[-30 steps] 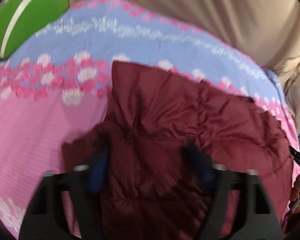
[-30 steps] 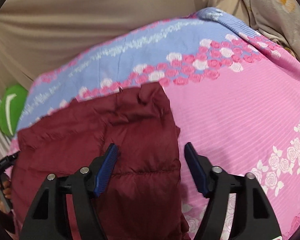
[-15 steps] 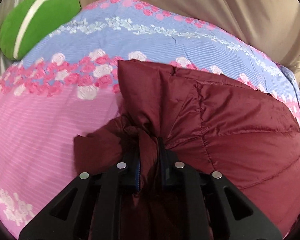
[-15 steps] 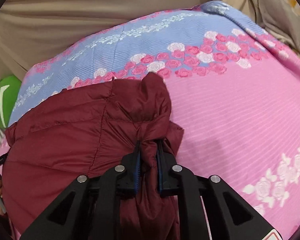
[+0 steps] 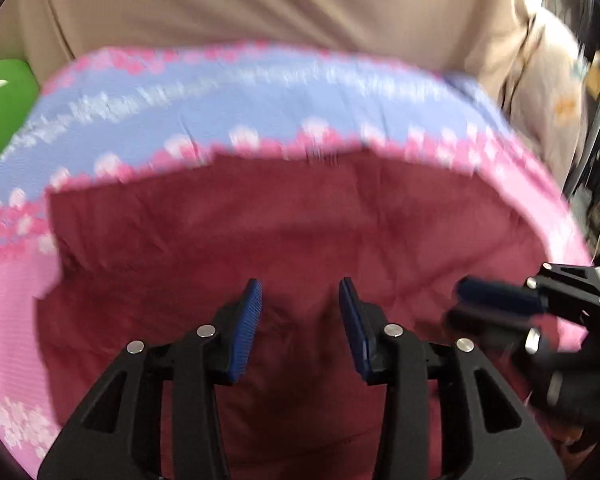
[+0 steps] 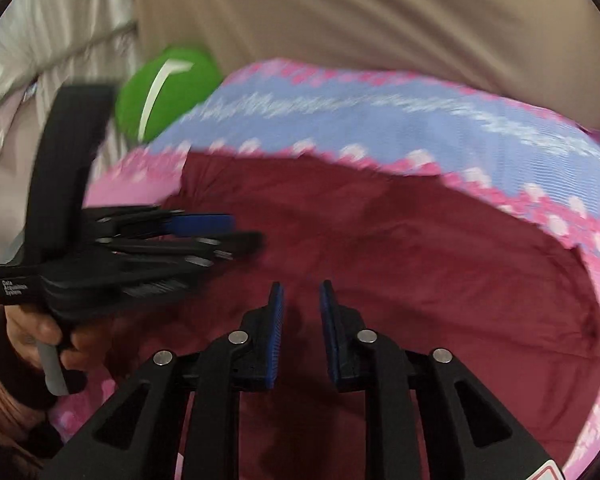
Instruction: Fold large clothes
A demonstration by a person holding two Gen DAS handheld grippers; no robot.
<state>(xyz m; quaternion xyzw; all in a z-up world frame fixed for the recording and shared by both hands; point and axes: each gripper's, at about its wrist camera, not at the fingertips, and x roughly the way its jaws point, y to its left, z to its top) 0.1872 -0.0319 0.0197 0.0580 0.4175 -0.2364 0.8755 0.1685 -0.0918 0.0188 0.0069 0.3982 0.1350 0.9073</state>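
Note:
A maroon puffer jacket (image 5: pixel 300 220) lies spread on the pink and blue floral bedspread (image 5: pixel 260 96). My left gripper (image 5: pixel 299 284) hovers over the jacket's near part. Its jaws are opening and no cloth is between the blue pads. The right gripper (image 5: pixel 454 303) shows blurred at the right edge. In the right wrist view the jacket (image 6: pixel 420 248) fills the middle. My right gripper (image 6: pixel 301 285) stands over it with a narrow gap, jaws opening, nothing pinched. The left gripper (image 6: pixel 246 231) reaches in from the left, held by a hand (image 6: pixel 32 328).
A green cushion (image 6: pixel 164 88) lies at the bedspread's (image 6: pixel 380 120) far left corner, also seen as the cushion (image 5: pixel 0 120) at the left edge. Beige fabric (image 5: pixel 260 8) rises behind the bed. Cluttered dark items stand beyond the bed's right side.
Half a second ago both grippers were shut on bunched jacket cloth. They have let go, their jaws have parted, and both have swung toward each other over the jacket, which now lies flatter.

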